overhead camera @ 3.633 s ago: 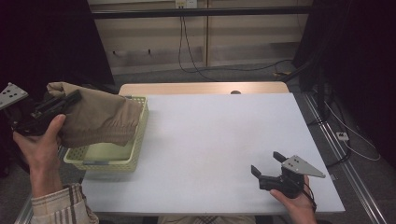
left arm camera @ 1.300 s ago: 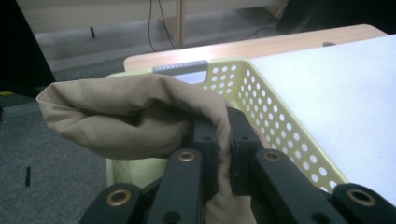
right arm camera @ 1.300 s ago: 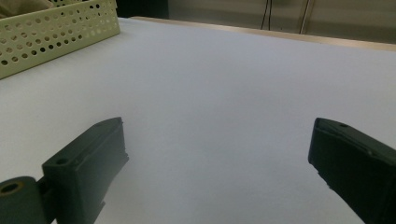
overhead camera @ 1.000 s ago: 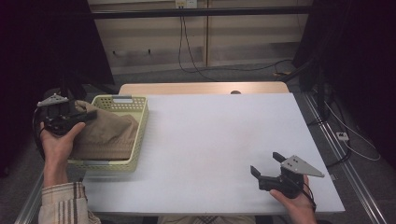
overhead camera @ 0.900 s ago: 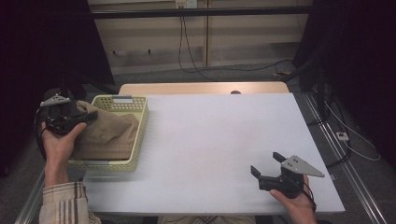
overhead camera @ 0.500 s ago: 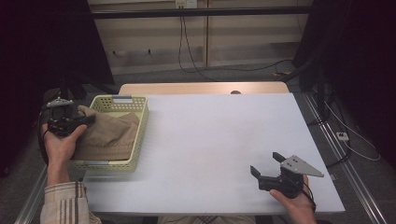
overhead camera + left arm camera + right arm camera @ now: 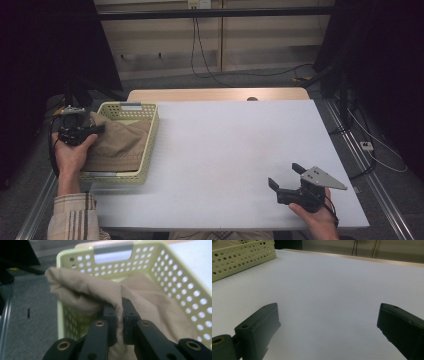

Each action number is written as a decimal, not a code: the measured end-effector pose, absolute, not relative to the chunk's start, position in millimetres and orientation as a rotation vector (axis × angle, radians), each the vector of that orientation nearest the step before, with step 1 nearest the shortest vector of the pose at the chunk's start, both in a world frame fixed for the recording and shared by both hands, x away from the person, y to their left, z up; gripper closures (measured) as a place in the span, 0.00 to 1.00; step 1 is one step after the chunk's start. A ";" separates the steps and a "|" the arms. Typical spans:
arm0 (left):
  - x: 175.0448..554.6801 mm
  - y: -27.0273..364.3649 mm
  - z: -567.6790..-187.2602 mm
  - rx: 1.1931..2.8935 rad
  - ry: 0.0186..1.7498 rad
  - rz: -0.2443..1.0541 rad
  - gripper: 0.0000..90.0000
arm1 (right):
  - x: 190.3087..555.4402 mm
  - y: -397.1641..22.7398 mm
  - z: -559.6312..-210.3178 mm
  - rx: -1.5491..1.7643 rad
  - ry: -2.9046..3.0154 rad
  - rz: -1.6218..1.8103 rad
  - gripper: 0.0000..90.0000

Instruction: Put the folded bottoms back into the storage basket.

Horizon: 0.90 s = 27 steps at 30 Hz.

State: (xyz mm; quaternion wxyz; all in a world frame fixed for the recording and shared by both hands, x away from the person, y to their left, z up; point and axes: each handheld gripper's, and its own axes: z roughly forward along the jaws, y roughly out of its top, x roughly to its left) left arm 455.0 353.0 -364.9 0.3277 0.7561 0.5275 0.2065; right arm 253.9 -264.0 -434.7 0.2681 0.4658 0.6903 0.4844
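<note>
Left claw (image 7: 119, 315) pinching tan cloth (image 7: 100, 293) over basket (image 7: 145, 150) edge; right claw (image 7: 285, 181) spread, low over table (image 7: 225, 150).

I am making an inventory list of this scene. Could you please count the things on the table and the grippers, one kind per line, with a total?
Basket, pale yellow with holes: 1
Cloth, tan, lying in the basket and pinched by the left gripper: 1
Grippers, black (left gripper, right gripper with jaws apart over the white table): 2
Total: 4
</note>
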 end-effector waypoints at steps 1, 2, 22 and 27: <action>455.0 353.2 -365.0 2.001 1.394 0.532 0.94 | 253.9 -264.0 -434.7 1.255 1.862 1.306 0.05; 455.3 353.4 -365.5 2.011 1.409 0.530 0.94 | 253.9 -264.0 -434.7 1.255 1.862 1.306 0.05; 466.3 355.2 -378.9 2.032 1.634 0.551 0.94 | 253.2 -264.0 -434.6 1.259 1.860 1.317 0.05; 469.3 353.2 -380.6 2.031 1.607 0.554 0.94 | 253.2 -263.0 -434.7 1.252 1.867 1.312 0.05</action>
